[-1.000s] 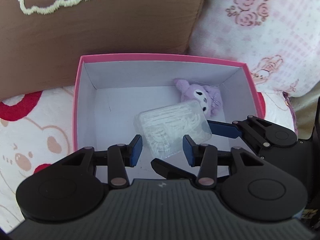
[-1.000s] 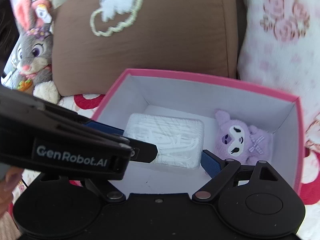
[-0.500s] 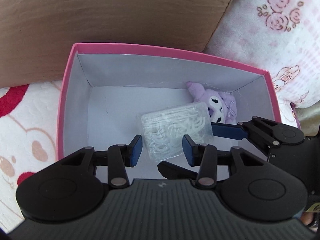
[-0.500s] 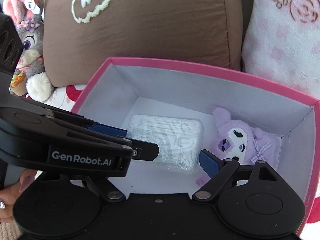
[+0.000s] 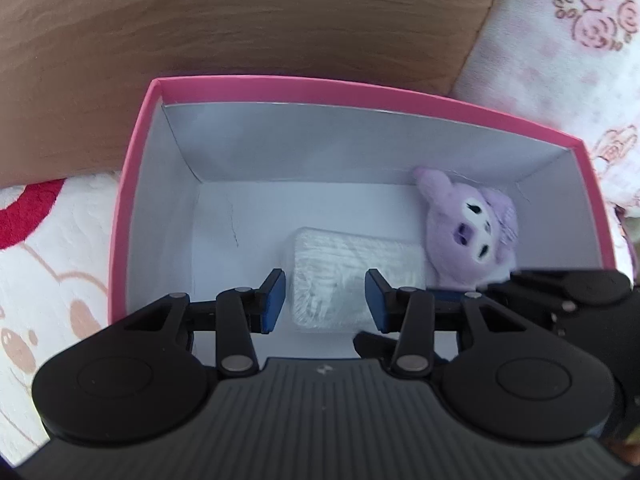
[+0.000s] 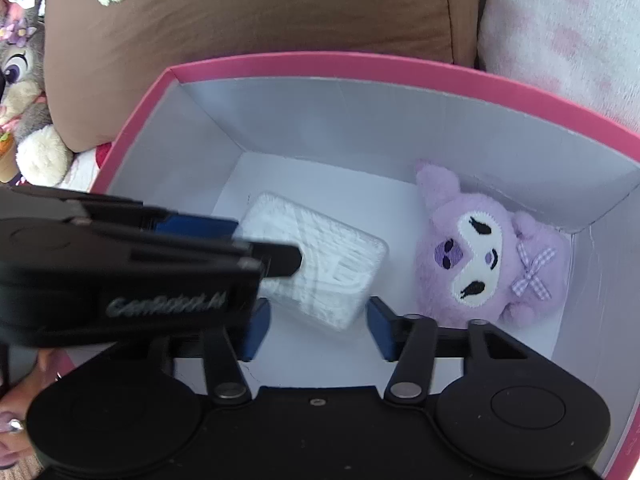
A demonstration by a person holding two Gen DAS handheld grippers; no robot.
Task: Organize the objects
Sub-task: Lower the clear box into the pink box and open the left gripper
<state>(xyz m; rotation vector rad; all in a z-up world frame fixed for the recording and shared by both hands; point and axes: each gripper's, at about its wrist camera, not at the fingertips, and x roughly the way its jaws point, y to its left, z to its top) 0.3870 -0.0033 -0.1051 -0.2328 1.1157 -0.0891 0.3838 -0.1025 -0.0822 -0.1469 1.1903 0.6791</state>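
A clear pack of white sticks (image 5: 340,256) (image 6: 332,256) lies on the white floor of the pink box (image 5: 360,92) (image 6: 320,62), beside a purple plush (image 5: 472,232) (image 6: 480,256) in the right corner. My left gripper (image 5: 325,300) (image 6: 264,240) hovers over the pack's near left end, its jaws a narrow way apart, and no pad visibly presses. My right gripper (image 6: 319,328) is closing. The pack's near corner shows between its pads, blurred and untouched. Its black housing (image 5: 580,292) shows at the right in the left wrist view.
A brown cushion (image 6: 260,40) leans behind the box, with a rose-print pillow (image 5: 580,40) to its right. A grey rabbit toy (image 6: 20,80) sits far left. The box rests on a bear-print blanket (image 5: 48,280). A person's fingers (image 6: 16,420) show at the lower left.
The pack hung between the right gripper's wide jaws; now it is down on the box floor, turned. The right jaws have narrowed sharply. Both grippers have sunk closer to the box.
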